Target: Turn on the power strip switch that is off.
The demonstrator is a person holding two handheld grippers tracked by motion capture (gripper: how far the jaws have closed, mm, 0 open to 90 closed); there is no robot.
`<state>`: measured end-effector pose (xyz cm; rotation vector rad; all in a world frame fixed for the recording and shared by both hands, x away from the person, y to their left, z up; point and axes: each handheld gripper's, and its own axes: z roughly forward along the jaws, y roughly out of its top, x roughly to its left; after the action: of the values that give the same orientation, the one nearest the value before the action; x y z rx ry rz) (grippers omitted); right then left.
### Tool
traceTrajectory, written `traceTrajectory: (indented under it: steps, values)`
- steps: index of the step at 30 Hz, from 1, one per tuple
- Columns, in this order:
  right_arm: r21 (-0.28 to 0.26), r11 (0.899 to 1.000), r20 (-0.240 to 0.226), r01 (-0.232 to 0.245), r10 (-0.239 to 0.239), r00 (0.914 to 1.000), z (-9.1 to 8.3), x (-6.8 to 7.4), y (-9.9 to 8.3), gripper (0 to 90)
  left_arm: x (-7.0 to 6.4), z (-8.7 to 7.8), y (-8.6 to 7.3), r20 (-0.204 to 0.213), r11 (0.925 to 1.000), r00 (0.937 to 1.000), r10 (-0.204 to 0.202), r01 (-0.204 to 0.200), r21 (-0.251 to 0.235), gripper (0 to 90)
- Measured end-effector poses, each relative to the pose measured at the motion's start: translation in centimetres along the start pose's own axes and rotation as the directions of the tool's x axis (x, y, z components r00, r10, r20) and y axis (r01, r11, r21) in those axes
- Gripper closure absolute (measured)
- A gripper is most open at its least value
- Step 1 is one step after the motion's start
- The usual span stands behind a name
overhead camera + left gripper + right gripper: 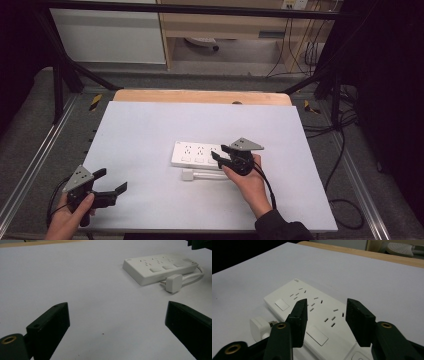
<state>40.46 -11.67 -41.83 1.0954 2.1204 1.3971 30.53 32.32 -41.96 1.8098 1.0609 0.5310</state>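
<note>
Right gripper view: the right gripper [325, 315] is held open just above the power strip [312, 312] lying mid-worktop [150, 130]; the strip is judged rigid, light and smooth, best pinched across its narrow sides, away from the trailing plug [259, 327]

Power strip [197, 154] mid-table [150, 130], plug [188, 175] before it

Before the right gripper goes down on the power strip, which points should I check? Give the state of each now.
1. Right gripper open: ok.
2. Right gripper over the power strip: ok.
3. Nothing between its jaws: ok.
4. Plug lies apart from the strip, in no socket: ok.
5. Left gripper open and away from the strip: ok.
6. Switch positions on the strip: cannot tell.
</note>
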Motion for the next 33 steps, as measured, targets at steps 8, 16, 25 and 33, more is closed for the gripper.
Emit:
traceTrajectory:
  steps: [8,16,25,33]
  values:
    - [-0.001,1.000,0.002,0.008,-0.008,1.0000,-0.1,0.2,0.5,38.5,0.0,0.0,0.0,0.000,1.0000,1.0000,0.004,-0.004,0.003,5.7]
    - [-0.002,1.000,0.029,0.023,-0.023,0.9993,-0.4,0.3,1.0,25.4,0.0,0.1,0.0,0.000,1.0000,1.0000,0.001,-0.001,0.003,5.7]
    - [-0.022,0.999,0.067,0.034,-0.032,0.9972,-1.0,0.3,1.6,6.2,-0.2,0.2,0.0,-0.008,1.0000,1.0000,-0.003,0.003,0.003,5.7]
    - [-0.111,0.993,0.126,0.030,-0.015,0.9919,-2.7,-0.7,2.4,4.5,0.0,0.2,-0.1,-0.014,1.0000,0.9999,-0.007,0.007,-0.003,5.7]
